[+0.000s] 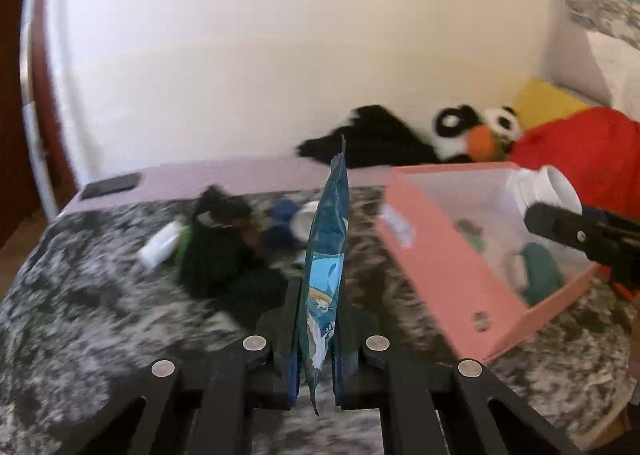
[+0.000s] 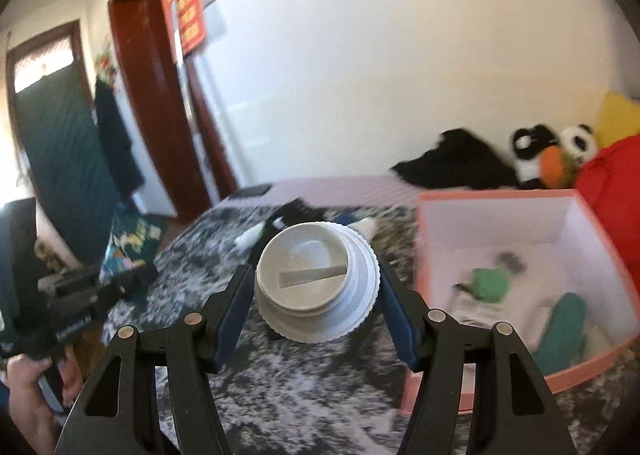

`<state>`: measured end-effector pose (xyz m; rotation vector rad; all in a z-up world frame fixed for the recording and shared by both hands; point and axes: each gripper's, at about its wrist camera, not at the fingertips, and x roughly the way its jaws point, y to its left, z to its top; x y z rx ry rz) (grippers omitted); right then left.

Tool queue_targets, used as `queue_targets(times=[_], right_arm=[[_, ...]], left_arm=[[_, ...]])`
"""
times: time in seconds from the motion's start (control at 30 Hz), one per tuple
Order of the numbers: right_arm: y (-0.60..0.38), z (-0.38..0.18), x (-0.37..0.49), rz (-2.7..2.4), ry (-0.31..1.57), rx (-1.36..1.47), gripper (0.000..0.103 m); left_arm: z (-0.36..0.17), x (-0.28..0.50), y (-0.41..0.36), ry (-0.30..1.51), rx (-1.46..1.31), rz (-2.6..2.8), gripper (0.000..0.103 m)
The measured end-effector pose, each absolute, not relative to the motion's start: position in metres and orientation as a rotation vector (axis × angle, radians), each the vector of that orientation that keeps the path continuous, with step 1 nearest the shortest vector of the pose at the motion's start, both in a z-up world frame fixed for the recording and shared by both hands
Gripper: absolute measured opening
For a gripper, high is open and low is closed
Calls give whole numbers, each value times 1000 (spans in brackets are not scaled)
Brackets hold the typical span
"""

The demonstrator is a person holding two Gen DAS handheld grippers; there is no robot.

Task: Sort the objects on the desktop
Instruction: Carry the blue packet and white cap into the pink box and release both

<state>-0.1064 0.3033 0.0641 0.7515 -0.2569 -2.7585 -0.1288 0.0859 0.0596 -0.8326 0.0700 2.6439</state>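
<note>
1. Left wrist view: the left gripper [image 1: 316, 339] is clamped on a blue packet [image 1: 326, 255], which stands on edge between the fingers and rises well ahead of the tips. The pink box [image 1: 460, 279] sits ahead and to the right. The loose pile [image 1: 224, 239] lies ahead and to the left, on the mottled cloth [image 1: 80, 315].
2. Risk here: the packet is thin and floppy and is held only by its lower part. A quick swing toward the box could let it fold or slide out and drop on the cloth short of the box wall.
3. Same view: the right gripper [image 1: 560, 221], holding a white jar [image 1: 540, 191], hangs over the far right of the box. Both tools heading for one opening could knock together.
4. Right wrist view: the right gripper [image 2: 316, 291] is closed on the jar [image 2: 316, 283], fingers pressing its ribbed rim on both sides, mouth toward the camera. The box [image 2: 500, 203] lies just ahead to the right, with green things [image 2: 490, 285] already inside.
5. Risk here: a round hard rim can twist or pop free. The picture is blurred, so I cannot tell how deep the pads sit. Let go early, the jar may strike the box wall and roll off.
</note>
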Motion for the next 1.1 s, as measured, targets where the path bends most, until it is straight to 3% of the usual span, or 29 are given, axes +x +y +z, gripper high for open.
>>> queue_targets(times=[0.3,0.57,0.63,0.7,0.73,0.8,0.87,0.9,0.93,1.1], right_arm=[[402,78,-79,-2926,-395,675,65],[490,71,-103,-3054,-585,641,65],[506,63,-113,-3074,-601,660,65],[519,51,-128,-3075,-604,716,65],[522,45,-136,-3061,-608,751,66],[525,29,-153,-3006,-584,886,66],[526,14,-167,-2962,-540,1024,76],[526,9,-170,-2961,-528,1062,86],[525,7,-169,-2963,-527,1071,88],[522,25,-149,-2950,-607,943,91]], left_arm=[[80,-136,222,176,-802,2488,6],[52,-177,326,301,-913,2428,11],[36,-190,341,344,-978,2430,28],[22,-200,351,366,-1029,2433,76],[16,-203,351,364,-1045,2436,82],[8,-205,348,349,-1066,2440,84],[5,-203,339,322,-1073,2439,84],[5,-201,331,299,-1073,2450,84],[6,-199,321,275,-1071,2463,84],[15,-179,252,164,-1025,2549,86]])
